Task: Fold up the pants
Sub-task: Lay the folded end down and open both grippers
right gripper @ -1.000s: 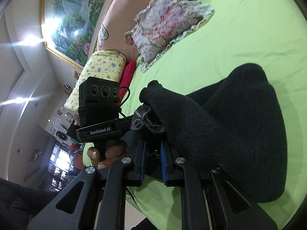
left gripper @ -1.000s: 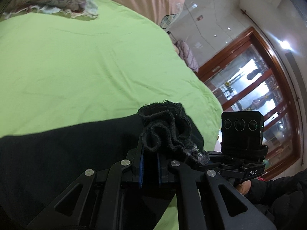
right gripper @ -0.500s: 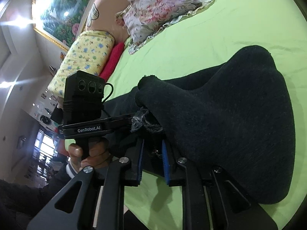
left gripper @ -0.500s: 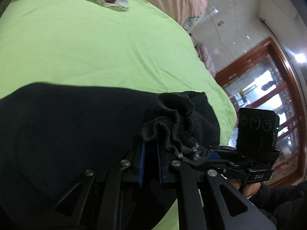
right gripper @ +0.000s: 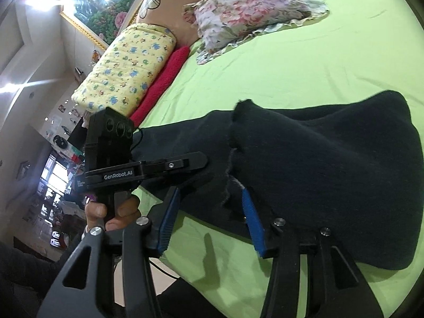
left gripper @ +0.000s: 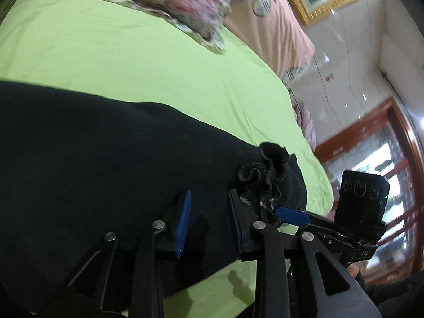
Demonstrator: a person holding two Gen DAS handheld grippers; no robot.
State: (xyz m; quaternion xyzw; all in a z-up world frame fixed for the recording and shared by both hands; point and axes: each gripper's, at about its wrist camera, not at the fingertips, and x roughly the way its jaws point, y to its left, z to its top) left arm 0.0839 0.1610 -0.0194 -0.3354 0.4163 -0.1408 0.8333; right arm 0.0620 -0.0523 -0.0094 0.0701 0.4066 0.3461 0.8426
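Black pants (left gripper: 100, 159) lie folded over on the green sheet (left gripper: 132, 61). My left gripper (left gripper: 209, 193) hovers just over them with its jaws opening. Nothing is pinched between its blue pads (left gripper: 184, 220). The bunched hem (left gripper: 265, 177) sits just outside its right finger. In the right wrist view the pants (right gripper: 331, 172) fill the right half. My right gripper (right gripper: 209, 190) is also opening over their frayed edge (right gripper: 230, 175). That cloth lies loose between the pads (right gripper: 253, 222), and neither pad presses it. The two grippers stand side by side.
A floral pillow (right gripper: 251, 8) lies at the far side of the bed by the pink headboard (left gripper: 267, 26). A yellow rolled quilt (right gripper: 127, 63) and a red cloth (right gripper: 164, 79) sit at the left. A hand (right gripper: 111, 212) holds the left gripper. The bed edge runs near me.
Both grippers were shut on the bunched hem and now stand open. The hem has dropped onto the lower layer of pants, and the left view has swung across the bed.
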